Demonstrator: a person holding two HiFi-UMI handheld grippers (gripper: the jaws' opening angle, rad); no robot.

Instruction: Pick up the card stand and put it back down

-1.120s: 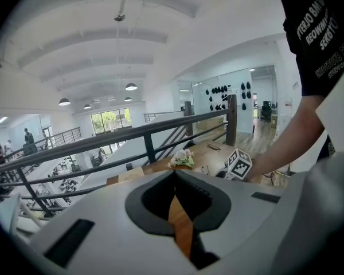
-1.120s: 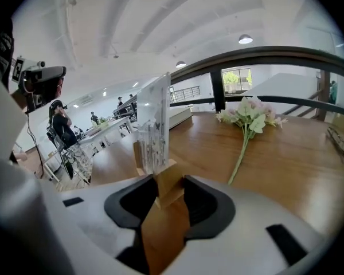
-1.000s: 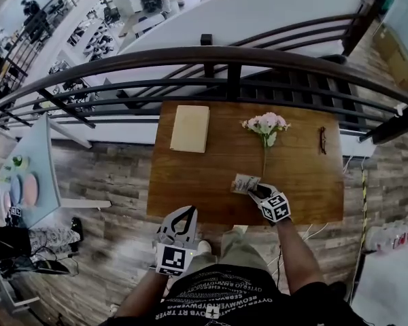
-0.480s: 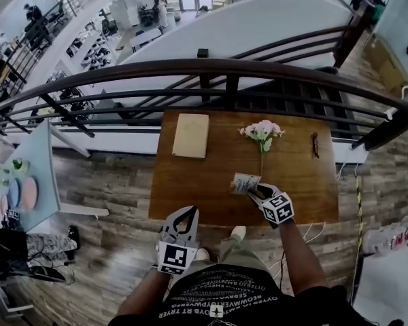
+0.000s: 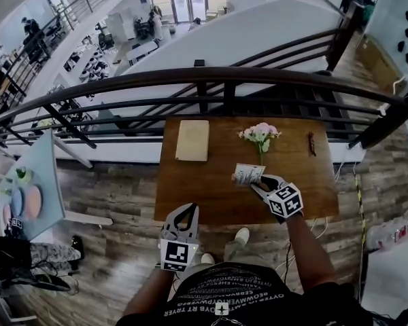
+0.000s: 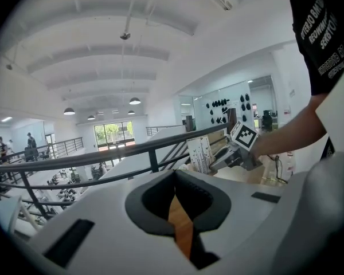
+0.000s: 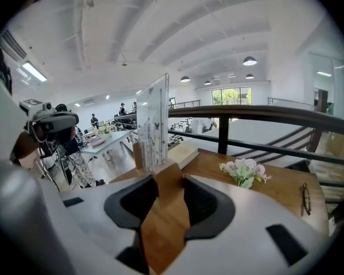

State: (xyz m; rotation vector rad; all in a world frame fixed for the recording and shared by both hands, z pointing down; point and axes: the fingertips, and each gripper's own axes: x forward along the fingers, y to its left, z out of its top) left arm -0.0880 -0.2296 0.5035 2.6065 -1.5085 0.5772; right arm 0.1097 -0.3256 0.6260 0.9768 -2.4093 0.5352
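Observation:
The card stand (image 5: 247,174) is a clear upright panel with small printed figures, set in a wooden base. My right gripper (image 5: 257,182) is shut on that base and holds it slightly above the wooden table (image 5: 190,195). In the right gripper view the panel (image 7: 153,125) rises upright just beyond the gripper (image 7: 167,182), with the wooden base between the pads. The left gripper view shows the stand (image 6: 200,153) in the air, held by the right gripper (image 6: 229,156). My left gripper (image 5: 188,209) hangs at the table's near edge, tips together, with nothing in it (image 6: 175,176).
A pale closed book (image 5: 192,140) lies at the table's far left. A pink flower bunch (image 5: 260,134) lies behind the stand, and dark glasses (image 5: 311,143) are at the far right. A dark curved railing (image 5: 224,77) runs along the table's far side, with a drop beyond.
My right gripper has moved up and slightly forward with the card stand in it. The left gripper has stayed at the near edge.

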